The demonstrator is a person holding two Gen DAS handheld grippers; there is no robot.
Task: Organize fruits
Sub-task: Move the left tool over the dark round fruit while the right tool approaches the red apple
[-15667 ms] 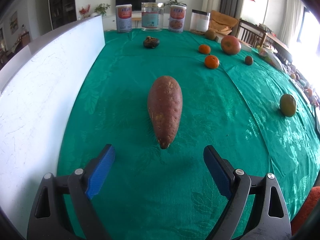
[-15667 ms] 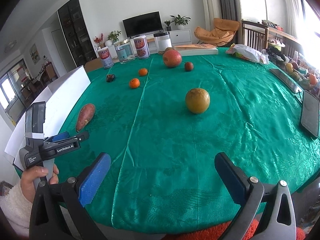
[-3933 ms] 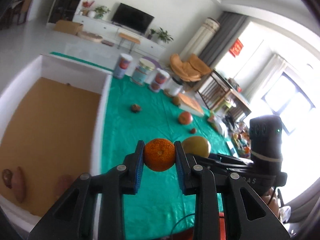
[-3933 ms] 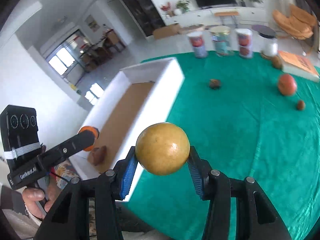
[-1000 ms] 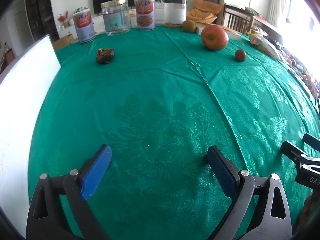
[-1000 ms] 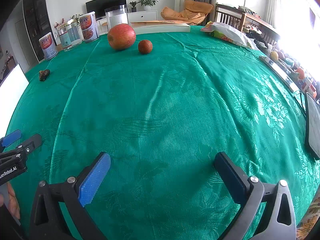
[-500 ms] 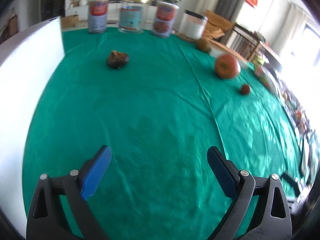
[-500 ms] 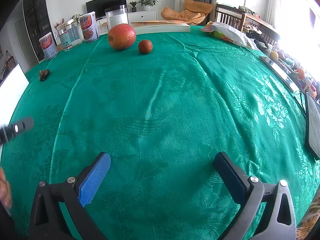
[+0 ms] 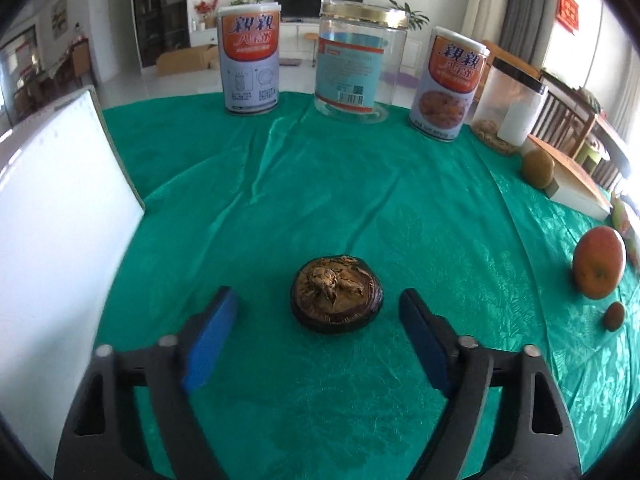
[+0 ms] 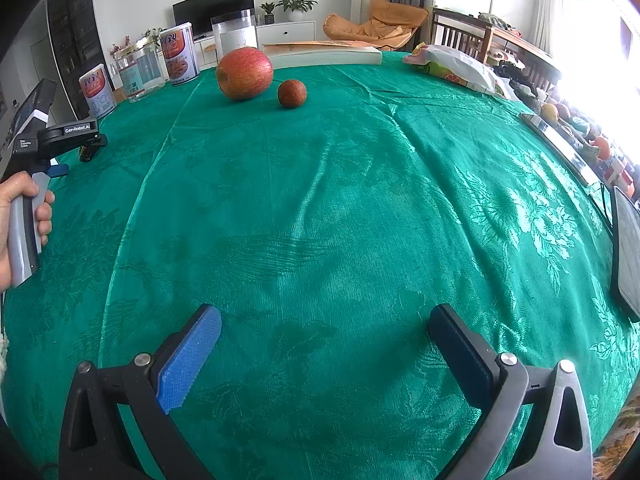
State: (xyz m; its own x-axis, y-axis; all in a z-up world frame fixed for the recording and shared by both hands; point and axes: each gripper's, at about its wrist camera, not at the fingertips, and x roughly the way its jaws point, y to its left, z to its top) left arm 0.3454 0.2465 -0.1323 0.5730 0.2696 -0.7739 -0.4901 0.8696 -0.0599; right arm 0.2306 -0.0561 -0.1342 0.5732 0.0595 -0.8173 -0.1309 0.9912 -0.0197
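Note:
A dark brown fruit with a dried, crusty top (image 9: 336, 300) lies on the green tablecloth (image 9: 360, 208). My left gripper (image 9: 317, 295) straddles it and its jaws are closing. Both blue pads (image 9: 210, 336) still stand clear of the fruit's sides. A red-orange apple (image 9: 598, 262) and a small brown round fruit (image 9: 614, 316) sit at the right. In the right wrist view the same apple (image 10: 244, 74) and small fruit (image 10: 292, 93) lie far ahead. My right gripper (image 10: 326, 314) hangs open over bare cloth, holding nothing.
The white box wall (image 9: 52, 220) stands at the left. Two printed cans (image 9: 250, 60), a glass jar (image 9: 358, 60) and a clear container (image 9: 508, 108) line the back. A green-brown fruit (image 9: 538, 168) sits beside a book (image 9: 576, 188). A dark tablet (image 10: 626, 256) lies at the right edge.
My left gripper has travelled forward across the cloth to the dark fruit, which now lies between its jaws, and the jaws have narrowed. The right gripper has stayed put.

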